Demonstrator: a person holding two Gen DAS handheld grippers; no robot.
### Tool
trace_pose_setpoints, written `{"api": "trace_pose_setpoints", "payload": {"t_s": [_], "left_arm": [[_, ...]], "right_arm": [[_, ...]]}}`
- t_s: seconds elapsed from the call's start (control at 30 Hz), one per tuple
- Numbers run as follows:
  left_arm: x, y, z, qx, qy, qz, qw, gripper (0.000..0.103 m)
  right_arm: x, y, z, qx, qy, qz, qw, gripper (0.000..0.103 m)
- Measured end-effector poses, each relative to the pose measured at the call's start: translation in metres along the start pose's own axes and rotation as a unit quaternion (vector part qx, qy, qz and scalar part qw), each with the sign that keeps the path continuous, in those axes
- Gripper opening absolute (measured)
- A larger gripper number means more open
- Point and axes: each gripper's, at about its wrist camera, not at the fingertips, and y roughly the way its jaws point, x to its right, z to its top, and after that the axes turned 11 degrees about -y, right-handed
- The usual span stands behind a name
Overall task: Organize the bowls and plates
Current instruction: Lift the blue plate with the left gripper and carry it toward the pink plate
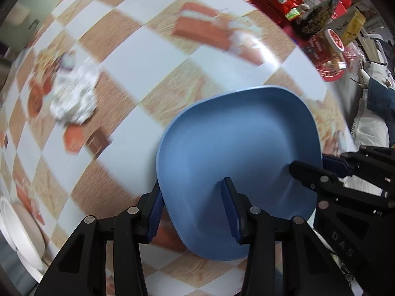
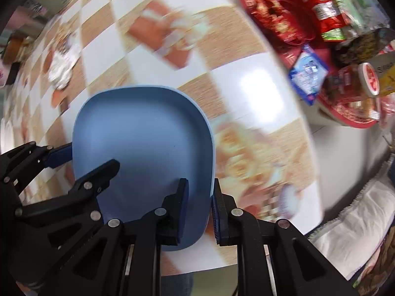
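Blue, matte, likely moulded plastic: the plate [image 1: 237,172] is a rounded-square dish with a raised rim, lying on the checked counter [image 1: 128,69] at lower centre-right of the left wrist view and lower left of centre in the right wrist view. My read: light, stiff, not fragile, but smooth enough to slide out of a weak pinch, so the rim wall is the only sensible hold. Both claws are on it, at opposite edges. Right claw [image 2: 200,209], bottom centre of its own view, is pressed nearly together with the rim wall sandwiched between the blue pads [image 2: 184,209], one inside the dish, one outside; looks like a firm pinch. Left claw [image 1: 195,209], bottom centre of its view, stands wider, one finger outside the rim at the left edge of the plate, the other inside on the plate floor; it straddles the rim, but I can't confirm that both pads bear on it. A plate this shallow will flex little; the risk is tilt if one side grips before the other. Background is motion-blurred. White dishes [image 1: 17,227] sit at the lower left edge of the left wrist view, a probable stacking spot. Red tray [image 2: 345,118] with snack packets sits upper right, well apart.
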Motion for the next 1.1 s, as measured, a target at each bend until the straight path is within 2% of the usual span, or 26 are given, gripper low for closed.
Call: {"api": "trace_pose_setpoints", "payload": {"t_s": [0.13,0.23,0.3,0.4,0.6,0.7,0.9,1.1], "left_arm": [[-0.032,0.002,-0.026,-0.003,-0.022,0.014,0.9997,0.049],[-0.063,0.003,-0.051,-0.012,-0.059,0.019,0.9980,0.049],[-0.086,0.004,-0.069,-0.016,-0.088,0.022,0.9957,0.049],[-0.121,0.005,-0.098,-0.028,-0.141,0.022,0.9894,0.049],[-0.157,0.009,-0.138,-0.033,-0.204,0.024,0.9781,0.050],[-0.157,0.010,-0.142,-0.027,-0.211,0.021,0.9769,0.050],[-0.149,0.012,-0.146,-0.015,-0.211,0.024,0.9772,0.050],[-0.155,0.011,-0.155,-0.008,-0.205,0.020,0.9785,0.050]], "right_arm": [[-0.043,0.013,-0.005,-0.019,-0.041,0.018,0.999,0.019],[-0.083,0.020,-0.008,-0.024,-0.075,0.017,0.997,0.019],[-0.107,0.025,-0.009,-0.028,-0.086,0.031,0.995,0.019],[-0.145,0.033,-0.011,-0.039,-0.111,0.061,0.991,0.019],[-0.208,0.044,-0.020,-0.052,-0.176,0.053,0.982,0.020],[-0.219,0.045,-0.020,-0.052,-0.186,0.038,0.980,0.020],[-0.214,0.046,-0.018,-0.054,-0.158,0.056,0.984,0.020],[-0.212,0.045,-0.025,-0.049,-0.167,0.037,0.984,0.020]]}}
